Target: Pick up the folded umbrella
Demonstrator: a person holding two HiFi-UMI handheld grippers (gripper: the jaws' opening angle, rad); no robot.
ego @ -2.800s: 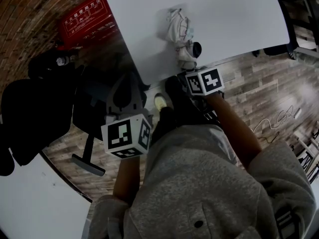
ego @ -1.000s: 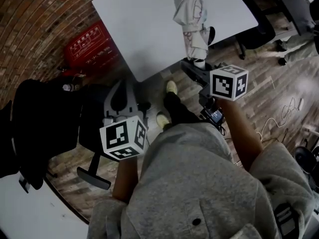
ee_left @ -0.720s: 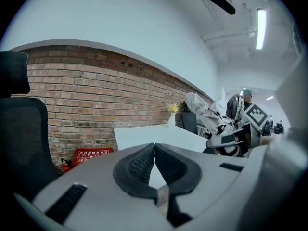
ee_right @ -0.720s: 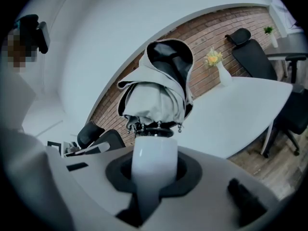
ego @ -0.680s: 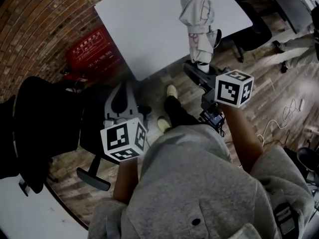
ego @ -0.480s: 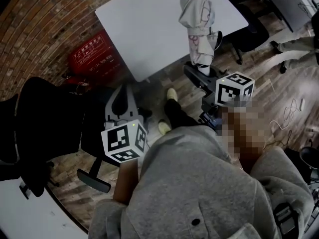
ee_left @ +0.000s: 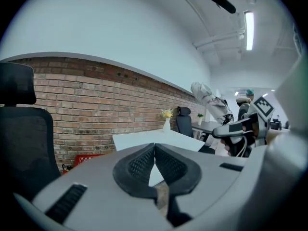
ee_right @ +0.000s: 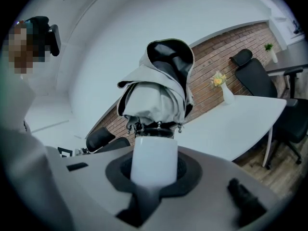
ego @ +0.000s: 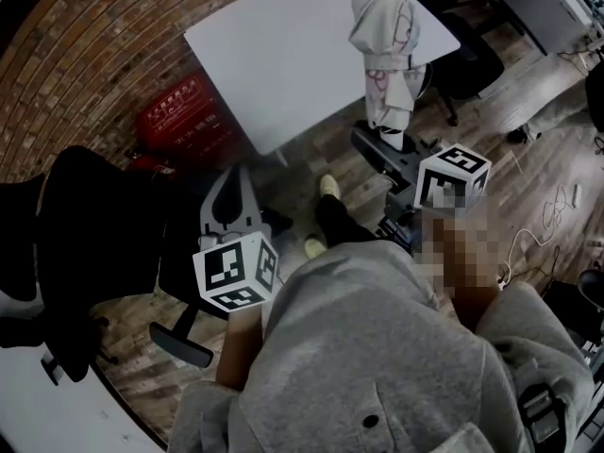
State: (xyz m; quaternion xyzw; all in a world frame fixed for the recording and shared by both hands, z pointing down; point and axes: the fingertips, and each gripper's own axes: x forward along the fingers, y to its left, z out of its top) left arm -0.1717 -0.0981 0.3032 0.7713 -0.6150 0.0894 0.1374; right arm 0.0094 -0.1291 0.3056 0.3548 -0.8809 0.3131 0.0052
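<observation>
Red-brick wall (ego: 75, 55) and a white rectangular table (ego: 283, 55) fill the upper left. At upper right our right gripper (ego: 385, 144) pinches the white handle (ee_right: 151, 165) of the pale folded fabric umbrella (ego: 385, 36), held upright. Our left gripper (ego: 233, 182), lower left, has its 2 jaws pressed together, empty.

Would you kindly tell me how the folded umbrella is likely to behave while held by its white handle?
The folded umbrella is probably stiff along its shaft, since it stands upright from the handle clamped in the right gripper. Its loose canopy folds likely flop and sway. The smooth, round handle might twist or slip in the jaws.
</observation>
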